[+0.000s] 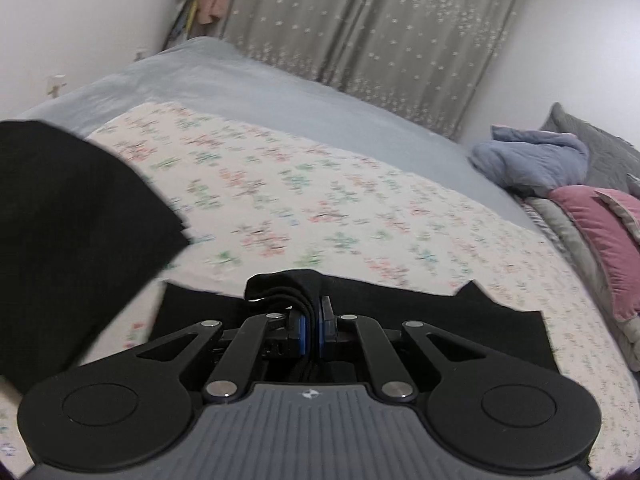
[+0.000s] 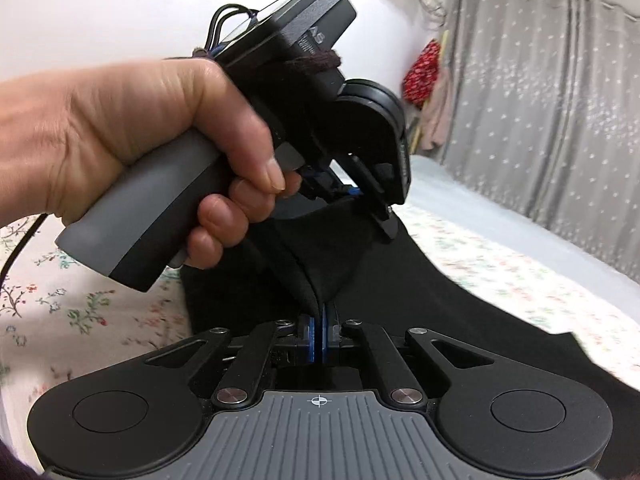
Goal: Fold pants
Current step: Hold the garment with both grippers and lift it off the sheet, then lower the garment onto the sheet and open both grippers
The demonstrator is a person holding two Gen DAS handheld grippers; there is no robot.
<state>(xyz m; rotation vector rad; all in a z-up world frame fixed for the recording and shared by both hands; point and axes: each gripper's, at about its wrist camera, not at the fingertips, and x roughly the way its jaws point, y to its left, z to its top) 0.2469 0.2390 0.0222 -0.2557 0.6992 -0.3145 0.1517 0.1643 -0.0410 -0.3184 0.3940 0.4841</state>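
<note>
I see the floral bed cover (image 1: pixel 320 200) under the black pants (image 2: pixel 400 272), which hang lifted between my grippers. My left gripper (image 1: pixel 313 320) clamps several bunched layers; my right gripper (image 2: pixel 319 340) pinches one thin edge.

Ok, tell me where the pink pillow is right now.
In the left wrist view, the pink pillow lies at the bed's far right edge, just below the crumpled blue-grey cloth and beside the floral sheet.
</note>
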